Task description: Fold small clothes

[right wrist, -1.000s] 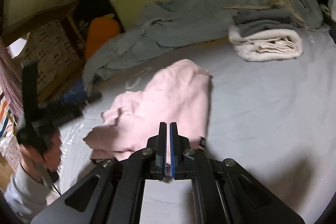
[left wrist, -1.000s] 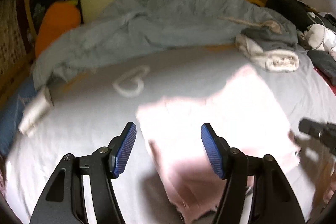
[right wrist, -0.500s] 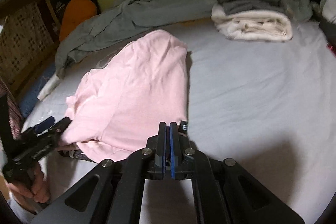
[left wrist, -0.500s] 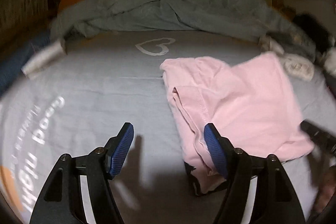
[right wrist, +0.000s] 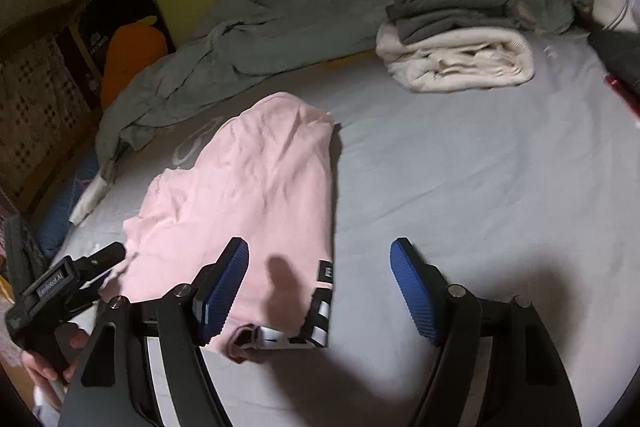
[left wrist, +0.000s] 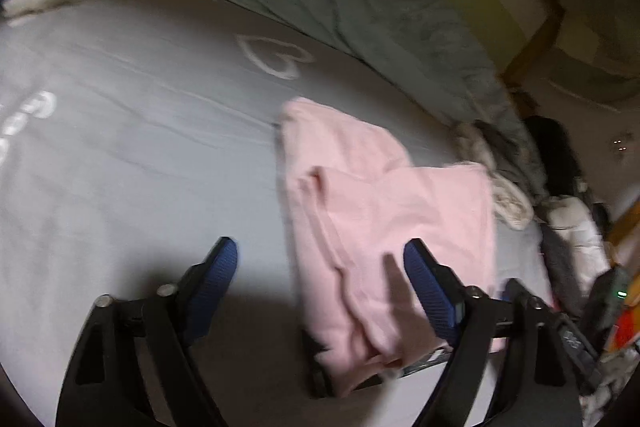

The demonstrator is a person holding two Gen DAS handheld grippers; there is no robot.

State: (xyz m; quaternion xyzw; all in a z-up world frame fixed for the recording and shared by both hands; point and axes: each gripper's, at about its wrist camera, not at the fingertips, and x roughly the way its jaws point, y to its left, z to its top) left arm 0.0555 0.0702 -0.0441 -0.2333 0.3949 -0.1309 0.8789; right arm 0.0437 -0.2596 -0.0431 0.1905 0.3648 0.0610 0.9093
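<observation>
While the grey bedsheet (right wrist: 460,167) lies flat, the pink garment (right wrist: 256,195), spread near its middle and partly folded, should be smoothed before another fold is made; its near hem should be taken at both corners; the right gripper (right wrist: 320,267) is opening with nothing pinched, the hem's corner lying below its jaws; the left gripper (left wrist: 320,275) is held part-open, closing slightly, empty, over the hem.

Right claw (right wrist: 320,267) opening, left claw (left wrist: 320,267) closing, both empty
</observation>
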